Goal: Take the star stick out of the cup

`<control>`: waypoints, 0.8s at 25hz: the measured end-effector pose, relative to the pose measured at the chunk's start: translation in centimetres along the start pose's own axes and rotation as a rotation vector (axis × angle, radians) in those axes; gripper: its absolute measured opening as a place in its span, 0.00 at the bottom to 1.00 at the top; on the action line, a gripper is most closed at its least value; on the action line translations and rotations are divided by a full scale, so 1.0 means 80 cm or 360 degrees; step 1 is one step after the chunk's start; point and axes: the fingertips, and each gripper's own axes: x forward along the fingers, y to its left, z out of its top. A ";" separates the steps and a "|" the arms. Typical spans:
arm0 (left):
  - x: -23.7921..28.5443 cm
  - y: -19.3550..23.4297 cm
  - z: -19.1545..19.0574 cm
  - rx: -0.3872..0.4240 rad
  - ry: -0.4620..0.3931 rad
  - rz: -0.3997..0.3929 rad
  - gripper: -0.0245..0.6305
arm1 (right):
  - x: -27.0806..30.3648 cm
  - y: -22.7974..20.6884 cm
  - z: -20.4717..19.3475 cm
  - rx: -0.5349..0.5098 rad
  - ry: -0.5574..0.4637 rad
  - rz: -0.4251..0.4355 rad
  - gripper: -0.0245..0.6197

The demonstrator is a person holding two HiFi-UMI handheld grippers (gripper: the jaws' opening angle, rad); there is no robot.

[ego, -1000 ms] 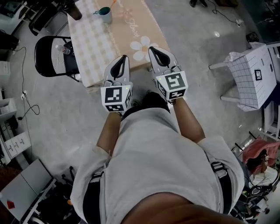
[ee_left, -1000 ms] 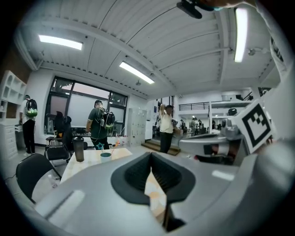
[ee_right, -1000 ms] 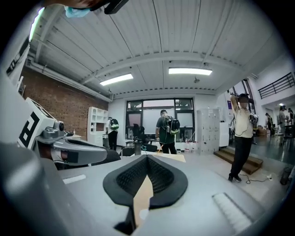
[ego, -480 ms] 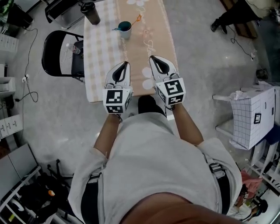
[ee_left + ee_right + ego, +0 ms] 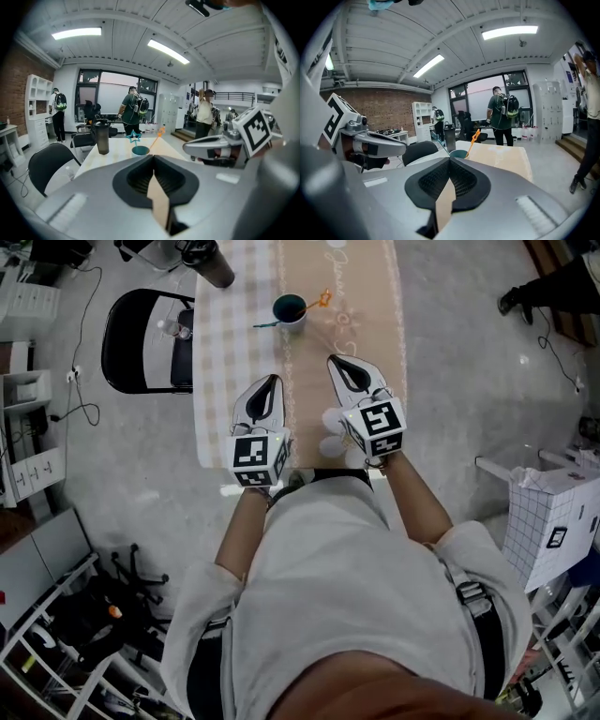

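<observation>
A teal cup [image 5: 290, 308] stands on the table's beige runner [image 5: 361, 296], further along the table than both grippers. A blue star stick [image 5: 264, 324] leans out of it to the left and an orange stick [image 5: 323, 299] to the right. In the left gripper view the blue star [image 5: 135, 136] shows above the cup [image 5: 140, 150]. The right gripper view shows the cup [image 5: 458, 153] and the orange stick [image 5: 474, 138]. My left gripper [image 5: 271, 381] and right gripper [image 5: 335, 359] hang side by side over the table's near end, both shut and empty.
A dark tumbler [image 5: 208, 259] stands on the checked cloth [image 5: 220, 352] at the far left. A black folding chair [image 5: 141, 338] sits left of the table. A white checked box [image 5: 553, 521] is on the floor at right. People stand in the background [image 5: 132, 110].
Both grippers have moved forward together and now hang over the table's near end. The cup lies closer to them. Their jaws stay shut.
</observation>
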 end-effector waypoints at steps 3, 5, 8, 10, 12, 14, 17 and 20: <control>0.021 0.019 0.002 -0.0021 0.0015 0.0088 0.04 | 0.025 -0.009 -0.004 0.0000 0.0027 0.0088 0.04; 0.035 0.030 0.000 -0.0045 0.0023 0.0123 0.04 | 0.039 -0.016 -0.008 -0.0003 0.0045 0.0137 0.04; 0.053 0.038 -0.002 -0.0068 0.0040 0.0093 0.05 | 0.053 -0.026 -0.015 -0.0014 0.0075 0.0176 0.04; 0.064 0.040 -0.004 -0.0105 0.0069 0.0046 0.39 | 0.056 -0.032 -0.016 -0.0006 0.0086 0.0174 0.04; 0.076 0.046 -0.003 -0.0129 0.0074 0.0040 0.46 | 0.052 -0.039 -0.016 0.0009 0.0093 0.0147 0.04; 0.090 0.054 0.001 -0.0136 0.0056 0.0040 0.46 | 0.048 -0.047 -0.015 0.0018 0.0100 0.0100 0.04; 0.107 0.062 0.009 -0.0157 0.0015 -0.0007 0.50 | 0.036 -0.054 -0.010 0.0013 0.0110 0.0016 0.04; 0.118 0.072 0.015 -0.0178 -0.0020 -0.0037 0.58 | 0.011 -0.053 -0.008 0.0028 0.0127 -0.0071 0.04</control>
